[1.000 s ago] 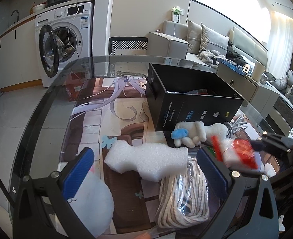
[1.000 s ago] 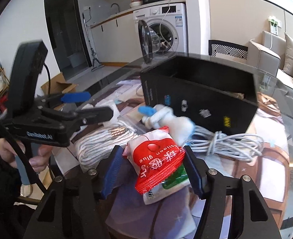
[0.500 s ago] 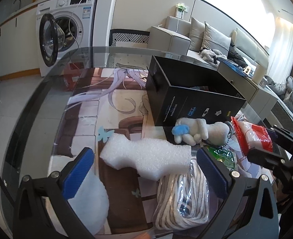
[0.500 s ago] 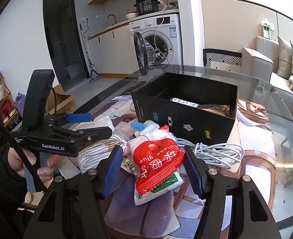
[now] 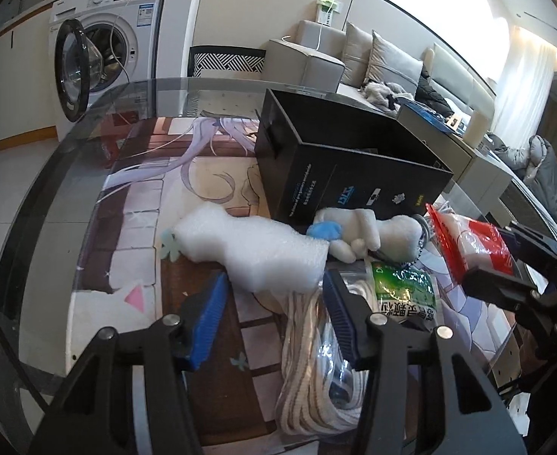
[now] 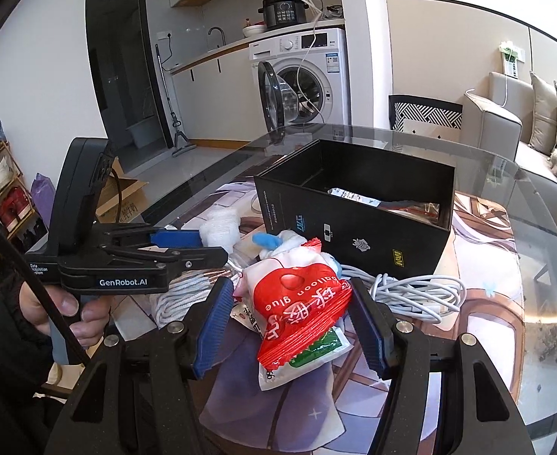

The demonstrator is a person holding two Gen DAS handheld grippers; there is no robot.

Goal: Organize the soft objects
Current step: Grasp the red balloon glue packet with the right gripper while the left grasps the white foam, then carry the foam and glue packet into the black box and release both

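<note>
So the right gripper has the red-and-white balloon glue packet pinched between its blue pads, lifted clear of the table as far as I can judge, with the open black box sitting just beyond it toward the far side. A couple of flat items are already lying in the bottom of that box. Looks to me like the carry step: packet is grabbed, just needs to go forward and up over the near wall of the box, then let go.

Left gripper is part-way open and holding nothing; its pads sit either side of the near end of the white foam block. Whether they touch the foam, I can't tell. I'd guess that's the next pick.

Still out on the glass table: a white plush toy with a blue bit, right against the box's near wall, a coil of white rope near the left gripper, a green packet, and a bundled white cable to the right of the box.
</note>
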